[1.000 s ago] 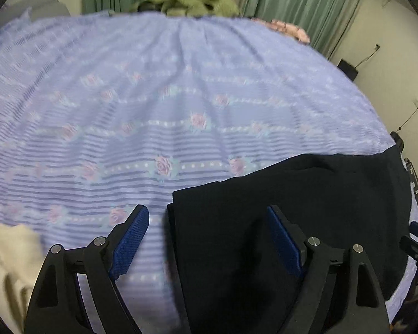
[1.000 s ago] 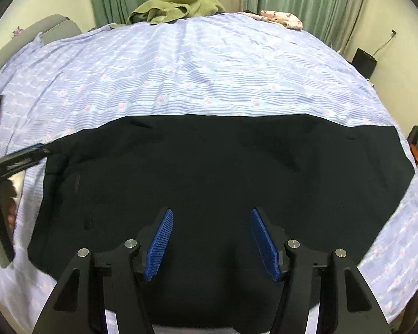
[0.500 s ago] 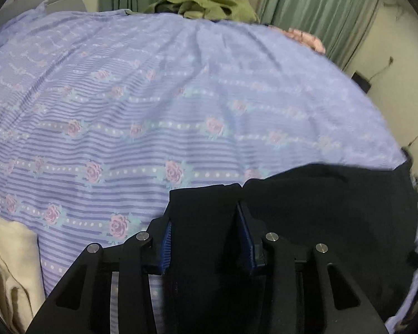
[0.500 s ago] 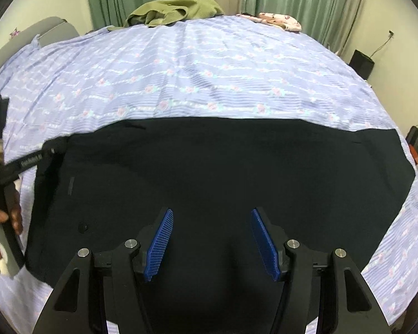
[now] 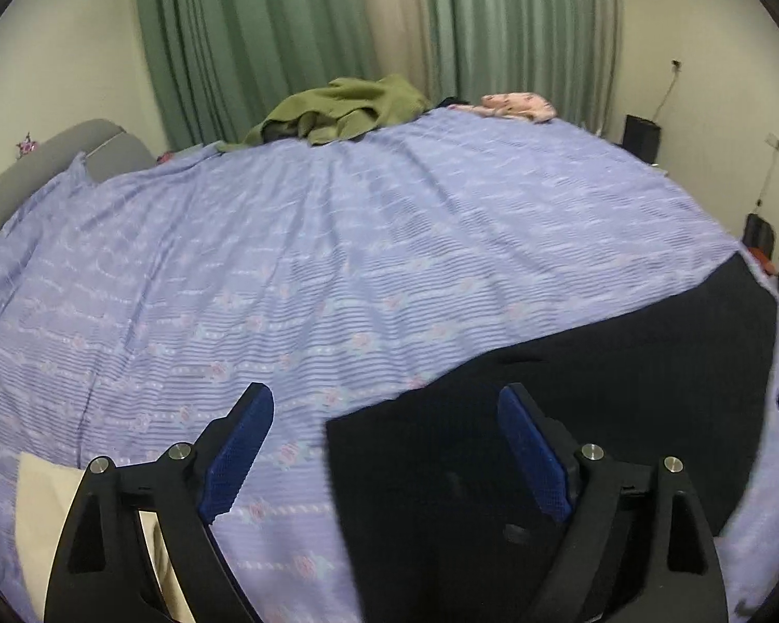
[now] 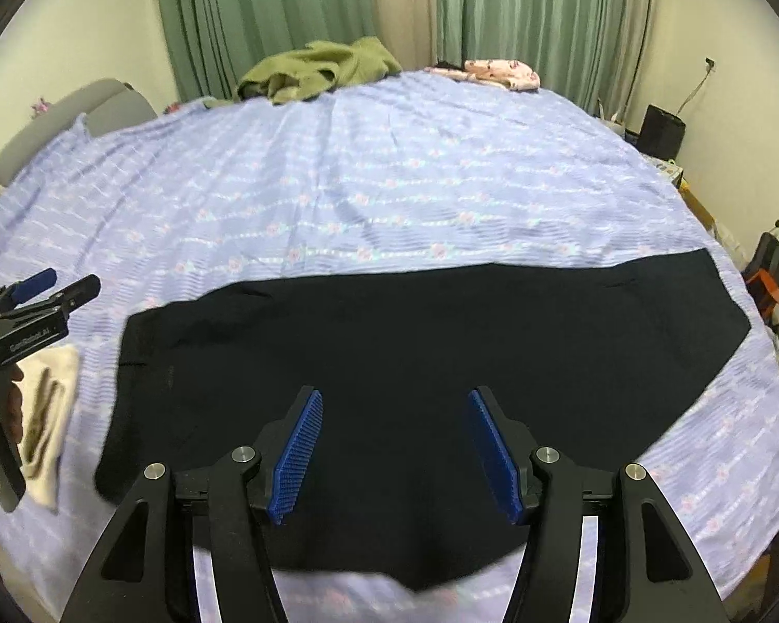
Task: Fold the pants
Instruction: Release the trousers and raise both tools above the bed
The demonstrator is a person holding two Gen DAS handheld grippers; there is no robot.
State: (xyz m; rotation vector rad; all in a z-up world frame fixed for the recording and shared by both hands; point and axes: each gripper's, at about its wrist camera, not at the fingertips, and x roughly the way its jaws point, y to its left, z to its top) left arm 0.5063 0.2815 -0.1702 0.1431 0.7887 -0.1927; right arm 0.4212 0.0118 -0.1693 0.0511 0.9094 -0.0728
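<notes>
Black pants (image 6: 415, 342) lie flat across the near part of a bed with a purple flowered sheet (image 6: 363, 181). In the left wrist view the pants (image 5: 597, 389) fill the lower right. My left gripper (image 5: 384, 418) is open and empty above the pants' left end, one finger over the sheet, one over the cloth. It also shows at the left edge of the right wrist view (image 6: 52, 290). My right gripper (image 6: 392, 423) is open and empty, hovering over the middle of the pants.
A cream folded garment (image 6: 46, 415) lies left of the pants; it also shows in the left wrist view (image 5: 36, 519). An olive garment (image 6: 311, 70) and a pink floral one (image 6: 498, 72) lie at the far edge. Green curtains (image 6: 285, 15) hang behind. A black speaker (image 6: 662, 135) stands right.
My left gripper shut on the pants' left edge half a second ago, then opened and let go and lifted back. My right gripper stayed open and rose a little.
</notes>
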